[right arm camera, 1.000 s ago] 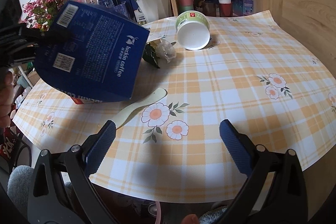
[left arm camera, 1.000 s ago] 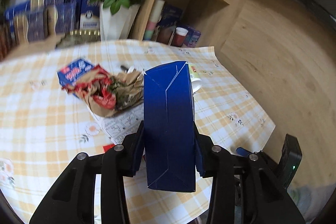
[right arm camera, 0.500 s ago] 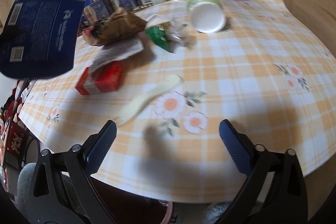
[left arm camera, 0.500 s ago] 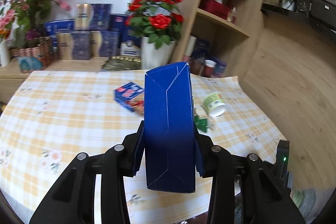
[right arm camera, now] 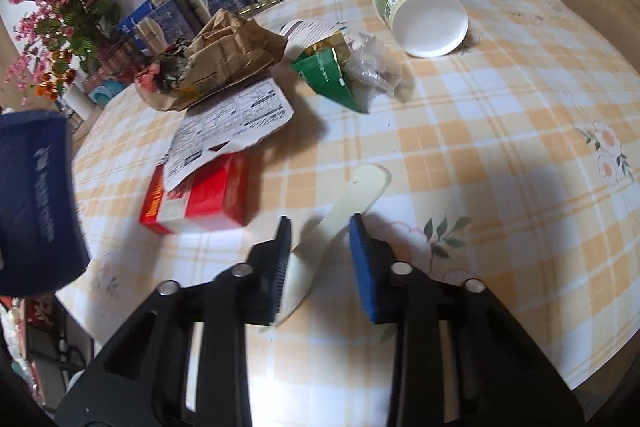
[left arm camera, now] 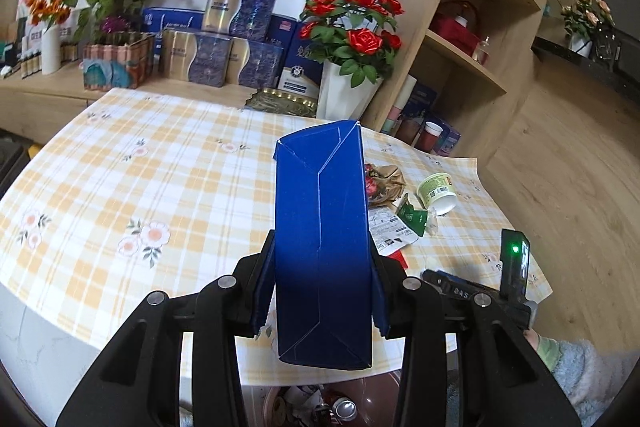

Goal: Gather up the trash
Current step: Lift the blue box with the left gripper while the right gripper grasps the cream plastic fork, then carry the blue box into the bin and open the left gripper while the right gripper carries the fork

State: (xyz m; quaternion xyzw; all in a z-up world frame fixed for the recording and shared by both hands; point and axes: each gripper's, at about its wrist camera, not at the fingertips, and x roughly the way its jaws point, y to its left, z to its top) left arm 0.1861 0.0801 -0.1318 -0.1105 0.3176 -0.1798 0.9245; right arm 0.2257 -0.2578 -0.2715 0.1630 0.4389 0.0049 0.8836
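The desk (left arm camera: pixel 120 167) carries the litter heap, beside which the left tool (left arm camera: pixel 320 287) pinches the blue paper bag (left arm camera: pixel 322 247) upright, apparently to receive trash, while only the right view shows the right tool (right arm camera: pixel 320 227) closing astride the cream plastic spoon (right arm camera: pixel 340 211), pads not yet pressing.

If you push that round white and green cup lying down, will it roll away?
Probably yes: the cup lies on its side on the smooth tablecloth, so a nudge would likely roll it, curving since it tapers. It looks empty and thin, so probably light and squashable.
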